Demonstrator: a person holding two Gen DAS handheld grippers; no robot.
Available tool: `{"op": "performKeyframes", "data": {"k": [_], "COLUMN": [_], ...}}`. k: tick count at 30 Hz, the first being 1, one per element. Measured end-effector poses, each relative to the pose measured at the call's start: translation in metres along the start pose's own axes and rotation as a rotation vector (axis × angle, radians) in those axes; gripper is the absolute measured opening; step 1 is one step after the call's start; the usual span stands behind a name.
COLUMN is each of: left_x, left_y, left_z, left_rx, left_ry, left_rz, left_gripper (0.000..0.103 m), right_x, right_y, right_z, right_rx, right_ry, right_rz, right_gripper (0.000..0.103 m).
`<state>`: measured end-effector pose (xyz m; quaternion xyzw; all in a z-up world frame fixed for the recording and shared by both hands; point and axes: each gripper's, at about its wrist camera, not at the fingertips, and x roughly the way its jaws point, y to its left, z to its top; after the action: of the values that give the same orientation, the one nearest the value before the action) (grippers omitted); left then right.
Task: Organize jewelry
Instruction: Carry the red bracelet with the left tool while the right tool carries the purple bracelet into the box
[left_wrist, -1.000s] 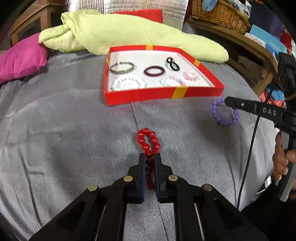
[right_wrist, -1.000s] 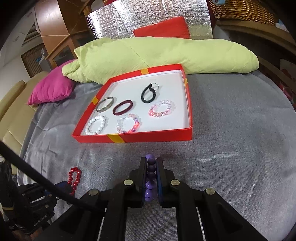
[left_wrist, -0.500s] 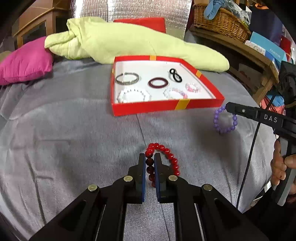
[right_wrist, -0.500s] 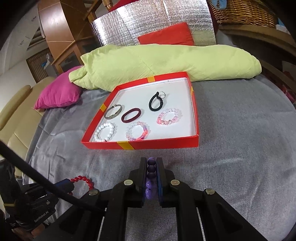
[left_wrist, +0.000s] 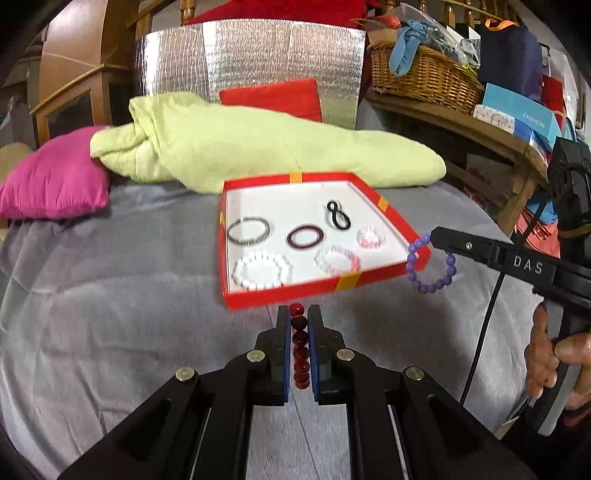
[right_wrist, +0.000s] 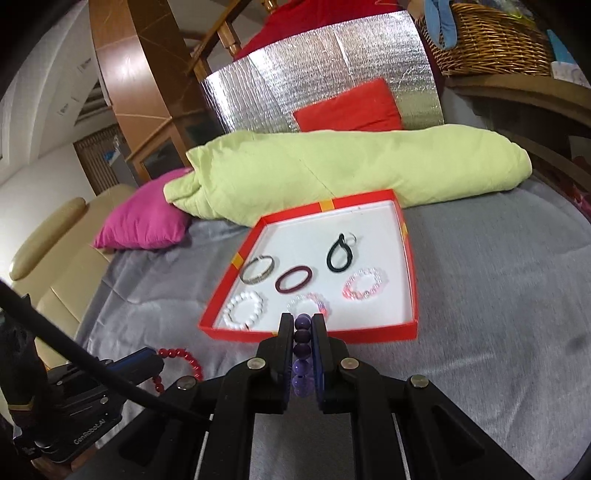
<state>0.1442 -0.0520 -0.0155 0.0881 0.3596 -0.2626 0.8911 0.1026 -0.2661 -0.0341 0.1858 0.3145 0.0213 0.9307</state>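
My left gripper (left_wrist: 297, 314) is shut on a red bead bracelet (left_wrist: 300, 350), held edge-on above the grey cloth, just short of the red tray (left_wrist: 325, 291). My right gripper (right_wrist: 303, 322) is shut on a purple bead bracelet (right_wrist: 302, 360); in the left wrist view that purple bead bracelet (left_wrist: 430, 271) hangs as a loop from the right gripper (left_wrist: 436, 236) over the tray's near right corner. The red tray (right_wrist: 369, 334) holds several bracelets on its white floor: a silver bangle (left_wrist: 248, 232), a dark red ring (left_wrist: 305, 237), a black loop (left_wrist: 337, 216), and white and pink beaded ones. The left gripper (right_wrist: 157, 363) shows at lower left with the red bead bracelet (right_wrist: 183, 360) dangling.
A rolled pale green blanket (left_wrist: 266, 144) lies right behind the tray, with a magenta cushion (left_wrist: 51, 184) to its left and a red cushion (right_wrist: 349, 107) against a silver foil panel. A wooden shelf with a wicker basket (left_wrist: 424, 79) stands at the right. A person's hand (left_wrist: 554, 354) grips the right handle.
Both grippers have risen off the cloth, each carrying its bracelet, and tilted up. The red bracelet now hangs clear of the cloth. The tray appears closer to both sets of fingertips.
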Motion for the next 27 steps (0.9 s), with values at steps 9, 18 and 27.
{"op": "performKeyframes", "data": {"k": [9, 18, 27], "left_x": [0.001, 0.013, 0.033], "left_y": [-0.015, -0.026, -0.03], "left_z": [0.018, 0.038, 0.066], "left_rx": [0.023, 0.072, 0.096], "left_ry": [-0.033, -0.039, -0.062], "left_rz": [-0.007, 0.032, 0.064], "left_gripper": [0.009, 0.009, 0.01], "right_x": [-0.002, 0.007, 0.024], "right_y": [0.0, -0.009, -0.017], "right_z": [0.015, 0.031, 0.045], "right_rx": [0.023, 0.048, 0.091], "right_ry": [-0.047, -0.078, -0.1], "right_rz": [0.009, -0.012, -0.02], "right_gripper": [0.01, 0.01, 0.01]}}
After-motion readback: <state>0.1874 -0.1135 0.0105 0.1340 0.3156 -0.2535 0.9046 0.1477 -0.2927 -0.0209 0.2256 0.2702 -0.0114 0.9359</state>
